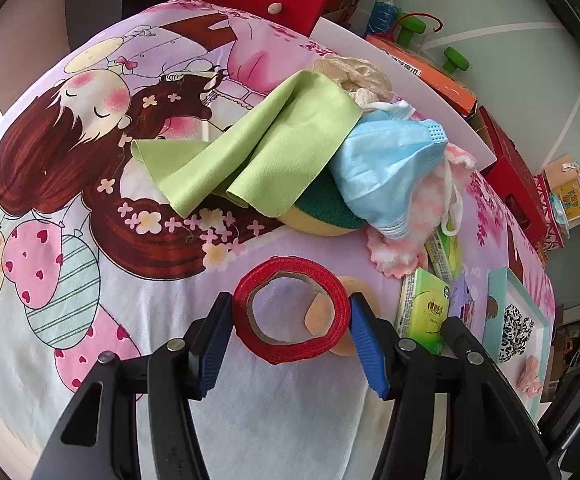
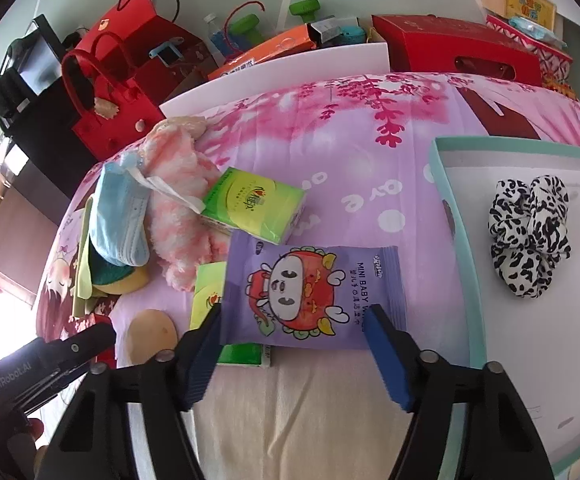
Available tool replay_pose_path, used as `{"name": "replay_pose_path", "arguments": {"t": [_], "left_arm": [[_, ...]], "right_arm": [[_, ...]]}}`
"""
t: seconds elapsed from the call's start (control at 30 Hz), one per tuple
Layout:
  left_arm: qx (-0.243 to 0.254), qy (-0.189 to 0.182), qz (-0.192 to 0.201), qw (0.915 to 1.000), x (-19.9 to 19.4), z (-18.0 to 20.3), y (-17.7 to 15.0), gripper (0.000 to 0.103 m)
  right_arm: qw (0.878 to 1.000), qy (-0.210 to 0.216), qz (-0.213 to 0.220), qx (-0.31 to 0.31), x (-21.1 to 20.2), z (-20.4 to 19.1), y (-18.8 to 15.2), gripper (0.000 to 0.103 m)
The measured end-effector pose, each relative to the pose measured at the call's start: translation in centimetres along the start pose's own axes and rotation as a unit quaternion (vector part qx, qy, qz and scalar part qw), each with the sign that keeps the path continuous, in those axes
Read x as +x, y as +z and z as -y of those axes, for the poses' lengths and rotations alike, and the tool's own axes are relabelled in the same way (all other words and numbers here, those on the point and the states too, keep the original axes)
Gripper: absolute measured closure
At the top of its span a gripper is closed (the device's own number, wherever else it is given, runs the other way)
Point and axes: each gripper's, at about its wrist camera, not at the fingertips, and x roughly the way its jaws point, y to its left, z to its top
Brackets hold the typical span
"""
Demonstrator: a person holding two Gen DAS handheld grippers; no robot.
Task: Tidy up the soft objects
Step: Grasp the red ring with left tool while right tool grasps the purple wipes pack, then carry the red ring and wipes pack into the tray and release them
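Bedsheet (image 1: 69, 240) sponge (image 1: 322, 216) half-hidden under cloth (image 1: 257, 152)

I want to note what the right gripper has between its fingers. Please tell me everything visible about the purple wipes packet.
The purple wipes packet is a soft, glossy plastic pouch printed with a red cartoon dragon and the words MINI BABY. It lies flat on the pink bedsheet, its left part overlapping a green tissue pack. The right gripper has just been closing, and its blue pads now meet the packet's two lower corners.
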Motion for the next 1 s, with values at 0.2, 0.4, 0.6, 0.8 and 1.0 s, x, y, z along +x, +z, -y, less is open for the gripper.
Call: {"name": "replay_pose_path", "arguments": {"t": [0.2,0.4,0.6,0.8,1.0], "left_arm": [[0.004,0.001,0.002,1.0,-0.1,0.3,-0.1,0.044],[0.006,-0.001,0.005,1.0,-0.2,0.6,-0.1,0.044],[0.007,-0.004,0.007,0.9999,-0.4,0.7,0.0,0.044],[0.01,-0.007,0.013,0.9998,-0.9,0.9,0.1,0.044],[0.014,-0.011,0.023,0.9996,-1.6,1.3,0.0,0.044]], "right_arm": [[1.0,0.001,0.003,-0.018,-0.5,-0.7,-0.1,0.053],[1.0,-0.001,0.015,-0.024,-1.4,-0.7,-0.2,0.073],[0.999,-0.002,0.025,-0.032,-2.0,-1.1,-0.2,0.08],[0.999,-0.005,0.042,-0.033,-3.2,-1.0,-0.2,0.082],[0.998,-0.005,0.062,-0.028,-4.8,-0.6,0.0,0.085]]}}
